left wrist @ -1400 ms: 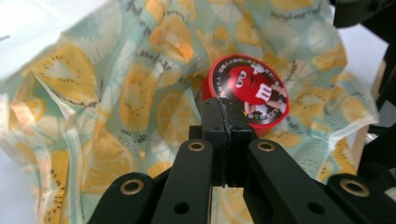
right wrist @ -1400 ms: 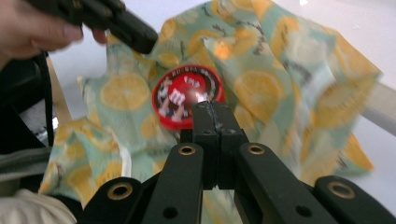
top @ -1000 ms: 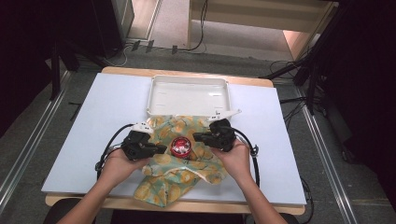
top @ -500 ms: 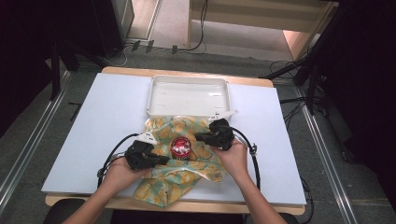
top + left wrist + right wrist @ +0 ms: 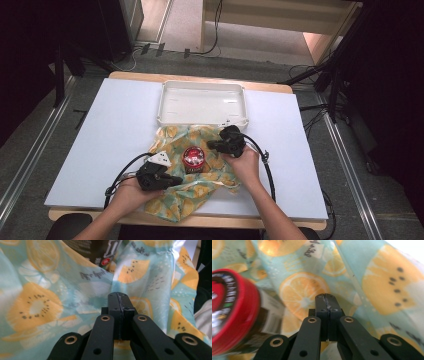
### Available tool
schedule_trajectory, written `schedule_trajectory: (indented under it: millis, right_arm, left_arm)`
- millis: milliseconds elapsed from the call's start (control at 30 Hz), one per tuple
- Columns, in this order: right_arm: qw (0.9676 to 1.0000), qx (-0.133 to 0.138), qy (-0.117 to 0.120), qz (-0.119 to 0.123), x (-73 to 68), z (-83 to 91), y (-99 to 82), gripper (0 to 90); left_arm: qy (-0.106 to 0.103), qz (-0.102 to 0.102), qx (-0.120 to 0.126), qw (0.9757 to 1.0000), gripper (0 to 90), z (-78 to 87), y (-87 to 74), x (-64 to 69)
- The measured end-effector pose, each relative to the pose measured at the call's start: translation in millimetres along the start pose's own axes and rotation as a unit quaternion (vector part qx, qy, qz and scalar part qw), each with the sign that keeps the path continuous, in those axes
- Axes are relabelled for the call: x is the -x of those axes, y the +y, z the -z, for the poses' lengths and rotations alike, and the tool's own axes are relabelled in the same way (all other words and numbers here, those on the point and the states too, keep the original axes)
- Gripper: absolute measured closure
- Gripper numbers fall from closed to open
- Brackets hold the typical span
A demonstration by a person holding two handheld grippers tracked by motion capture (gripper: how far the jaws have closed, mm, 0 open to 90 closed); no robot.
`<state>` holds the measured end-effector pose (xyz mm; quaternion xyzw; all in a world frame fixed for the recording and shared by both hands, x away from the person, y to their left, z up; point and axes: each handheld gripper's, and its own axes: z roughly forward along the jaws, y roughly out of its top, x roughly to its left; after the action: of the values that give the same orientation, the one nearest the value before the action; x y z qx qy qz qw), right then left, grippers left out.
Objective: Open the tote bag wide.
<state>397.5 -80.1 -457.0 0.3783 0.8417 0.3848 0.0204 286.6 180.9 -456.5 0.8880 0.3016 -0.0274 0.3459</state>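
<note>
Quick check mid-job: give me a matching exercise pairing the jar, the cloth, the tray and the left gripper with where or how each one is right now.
Things:
1. red-lidded dark jar
2. fruit-printed teal cloth
3. white rectangular plastic tray
4. left gripper

States:
A. at the table's far edge, nothing in it
B. jaws shut, over the cloth's near part
C. standing on the middle of the cloth
D. spread rumpled under the jar

Pairs: 1-C, 2-D, 3-A, 4-B

1. The left gripper [image 5: 172, 179] sits low at the near left, its 2 jaws pressed flat together, gripped from behind by the left hand [image 5: 131, 191].
2. The right gripper [image 5: 211, 145] points leftward, jaws closed tight, right hand [image 5: 245, 162] behind it.
</note>
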Motion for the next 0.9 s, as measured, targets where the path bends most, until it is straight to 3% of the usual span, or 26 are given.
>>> schedule_trajectory:
  millis: [100, 433, 600, 900]
  right_arm:
    - [1.0, -0.003, -0.005, -0.006, 5.5, -4.3, 0.2, 90.0]
    - [0.9997, -0.012, -0.021, -0.011, 18.5, -14.8, 1.7, 90.0]
    - [0.999, -0.011, -0.042, 0.005, 21.0, -15.9, 5.2, 90.0]
    - [0.9965, -0.005, -0.083, 0.006, 29.8, -14.0, 7.6, 90.0]
  left_arm:
    - [0.001, -0.011, -0.01, 0.9999, 90.0, -0.7, -1.8, 3.0]
    - [-0.015, -0.019, -0.021, 0.9995, 90.0, 0.0, -10.9, 11.6]
    - [-0.025, -0.02, -0.022, 0.9993, 90.0, 1.2, -15.4, 15.2]
    - [-0.05, -0.021, -0.03, 0.9981, 90.0, 6.3, -25.8, 21.8]
